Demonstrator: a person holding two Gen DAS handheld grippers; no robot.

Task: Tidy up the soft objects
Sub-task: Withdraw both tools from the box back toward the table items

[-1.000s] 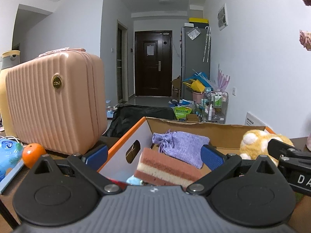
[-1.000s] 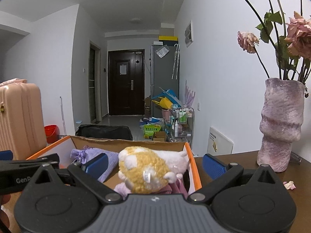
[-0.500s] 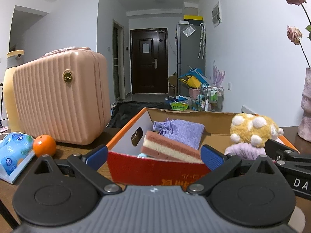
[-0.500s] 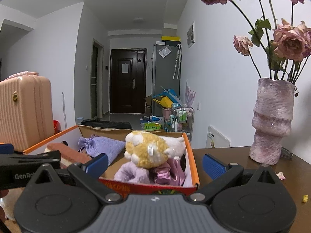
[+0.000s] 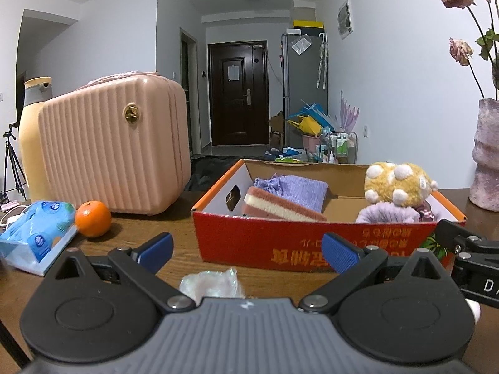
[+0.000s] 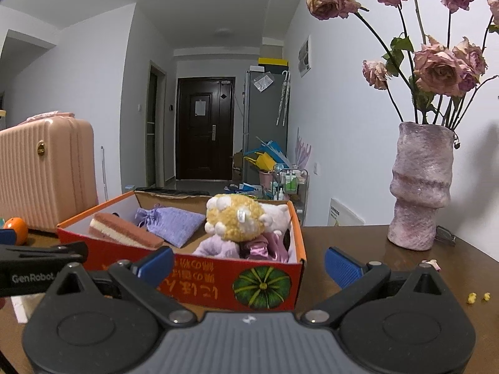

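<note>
A red cardboard box [image 5: 315, 244] [image 6: 218, 275] stands on the brown table. Inside lie a pink-and-cream sponge [image 5: 277, 207] [image 6: 121, 230], a purple drawstring pouch [image 5: 296, 188] [image 6: 173, 222] and a yellow plush toy [image 5: 397, 185] [image 6: 235, 221] atop lilac and pink soft things. My left gripper [image 5: 248, 251] is open in front of the box, holding nothing. A crumpled clear plastic wrap [image 5: 212, 283] lies on the table between its fingers. My right gripper [image 6: 249, 261] is open too, empty, near the box's front right corner.
A pink hard suitcase [image 5: 115, 146] stands left of the box, with an orange [image 5: 93, 218] and a blue tissue pack [image 5: 37, 227] beside it. A purple vase [image 6: 421, 184] of dried roses stands on the right. Small crumbs [image 6: 477, 296] dot the table.
Both grippers have pulled back and away from the box; it now shows whole with its front wall in view. The soft things stay inside. The plastic wrap came into view.
</note>
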